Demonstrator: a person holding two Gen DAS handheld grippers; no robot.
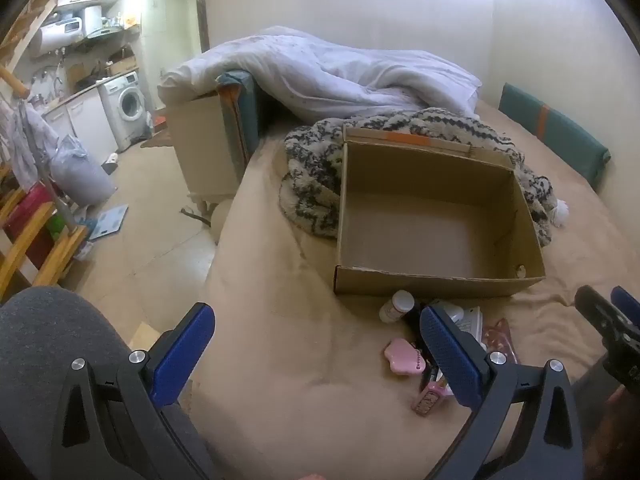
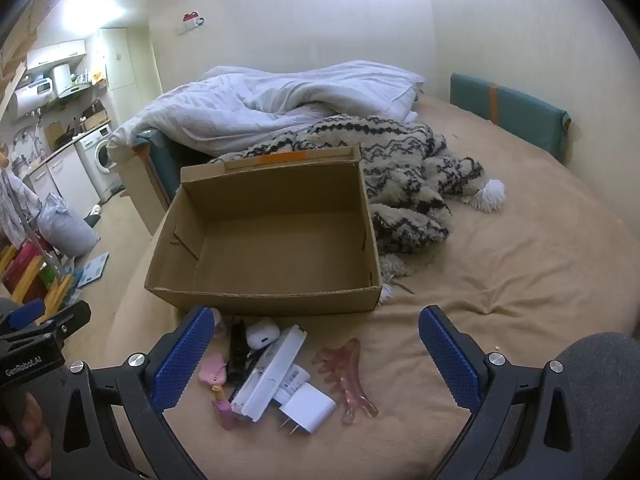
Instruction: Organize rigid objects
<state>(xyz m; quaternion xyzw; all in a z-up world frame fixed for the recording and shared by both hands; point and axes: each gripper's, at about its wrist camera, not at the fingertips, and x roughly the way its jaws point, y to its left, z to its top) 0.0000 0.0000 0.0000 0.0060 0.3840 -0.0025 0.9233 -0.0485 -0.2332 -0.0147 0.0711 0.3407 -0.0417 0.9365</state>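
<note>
1. Surface: a bed [image 2: 520, 280] covered by a tan, slightly creased sheet is shown. A white duvet [image 2: 280, 108] is heaped at its far end, and a shaggy cream-and-black zigzag throw [image 2: 408, 184] with a white pompom [image 2: 491, 195] lies just behind the box.
2. Room: a beige tiled floor [image 1: 160, 220] is seen to the left, with a white washing machine [image 1: 127, 104] under a counter and wooden stair rails [image 1: 36, 248] at the left edge. Pale walls are seen behind; a teal padded board [image 2: 508, 116] stands at the right.
3. Cardboard box [image 2: 264, 240]: a shallow brown rectangle, open-topped and empty, its rear flap marked by orange tape, is set on the sheet.
4. Loose rigid items, placed on the sheet just in front of the box, left to right: a pink clamshell case [image 2: 214, 369]; a pink bottle [image 2: 225, 408]; a black slender device [image 2: 238, 350]; a white earbud case [image 2: 262, 332]; a long white case [image 2: 272, 372]; a white plug adapter [image 2: 308, 410]; a translucent pink comb-shaped massager [image 2: 348, 376]. A small white jar [image 1: 396, 306] is seen beside the box wall.
5. Left gripper [image 1: 316, 354]: blue textured pads are spread wide, with nothing pinched.
6. Right gripper [image 2: 316, 354]: jaws are likewise spread wide above the items, nothing held.
</note>
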